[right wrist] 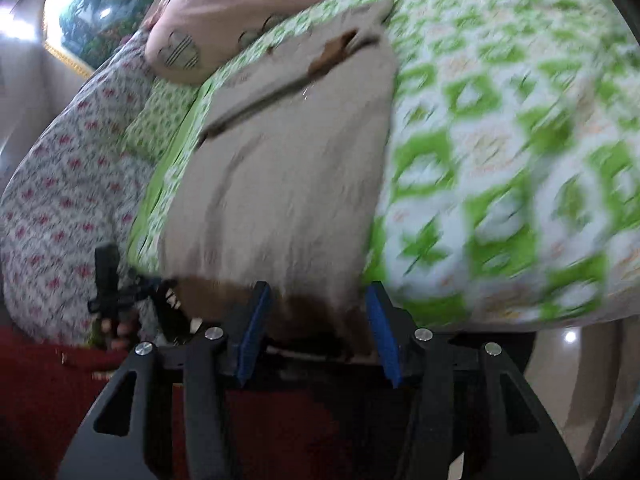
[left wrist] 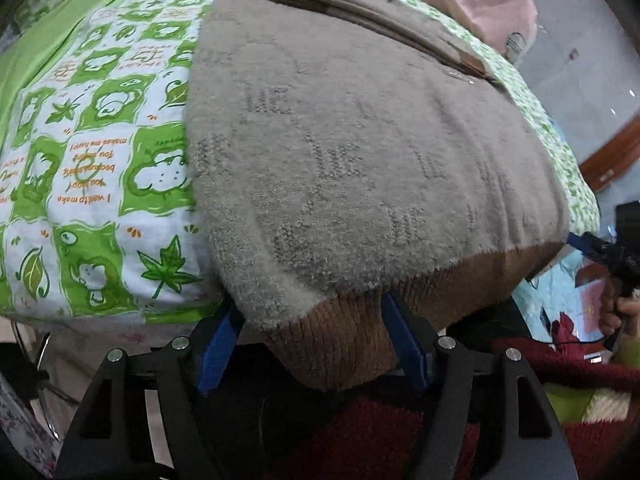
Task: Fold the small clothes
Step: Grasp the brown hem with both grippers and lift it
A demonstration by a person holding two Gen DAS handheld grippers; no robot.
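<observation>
Sweater (left wrist: 360, 152), a fuzzy grey-beige knit with a faint woven letter pattern and a brown ribbed hem (left wrist: 340, 336), lies spread on a bed covered by a green-and-white printed sheet (left wrist: 92, 152). Its hem hangs over the near edge of the bed, toward 6 o'clock in the left wrist view, and a brown-trimmed collar or placket edge (left wrist: 468, 60) sits far up toward 1 o'clock.

The left gripper (left wrist: 316, 340) has its blue-padded fingers (left wrist: 222, 344) set wide apart, with the ribbed hem drooping down between them; they flank the fabric without pinching it. The right gripper (right wrist: 316, 328) also stands wide, its blue pads (right wrist: 252, 332) on either side of the darker hem corner (right wrist: 304, 312); this view is motion-blurred, so I cannot tell whether the cloth touches either pad.

In the right wrist view the sweater (right wrist: 280, 184) runs from 6 o'clock up toward 12, and the sheet (right wrist: 500, 152) fills the 3 o'clock side. A pink pillow with plaid heart patches (right wrist: 208, 36) lies at 11 o'clock, and a grey quilt with red motifs (right wrist: 68, 184) at 9 o'clock.
</observation>
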